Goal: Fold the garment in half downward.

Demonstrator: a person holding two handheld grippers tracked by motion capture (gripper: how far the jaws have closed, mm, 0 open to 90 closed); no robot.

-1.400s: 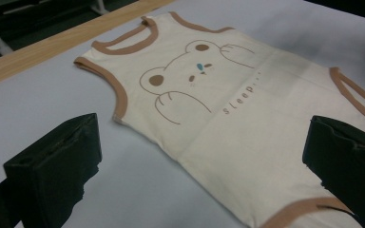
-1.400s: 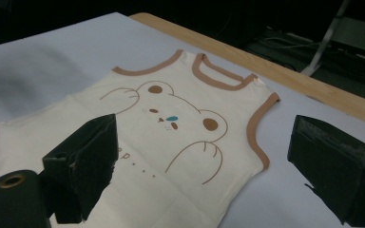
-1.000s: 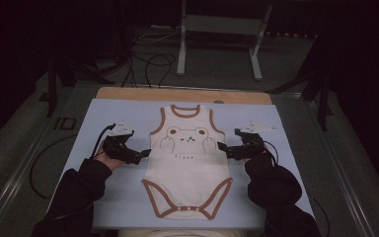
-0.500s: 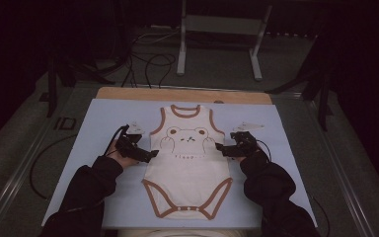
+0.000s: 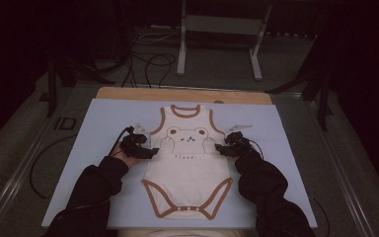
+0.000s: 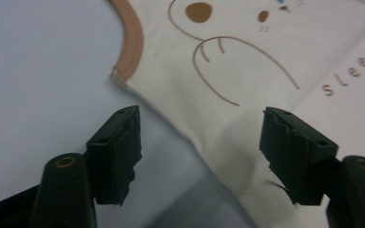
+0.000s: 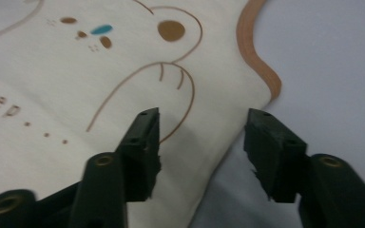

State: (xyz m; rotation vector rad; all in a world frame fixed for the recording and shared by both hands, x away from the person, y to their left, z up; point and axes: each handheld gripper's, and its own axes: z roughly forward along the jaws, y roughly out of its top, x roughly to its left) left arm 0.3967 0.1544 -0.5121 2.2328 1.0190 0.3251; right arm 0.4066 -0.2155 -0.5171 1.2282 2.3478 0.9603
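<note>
left gripper [image 5: 150, 153] at the left side seam of the bear-print bodysuit [image 5: 187, 168], below the armhole trim; its jaws have just been closing but stand apart, unclenched, one over the blue mat [image 5: 103, 128], one over the cloth, the seam between them. bodysuit lies flat at the mat's middle, neck away from the person. right gripper [image 5: 219, 147] straddles the right seam likewise, jaws just closing, not yet pinching. bare mat flanks both seams.
</note>
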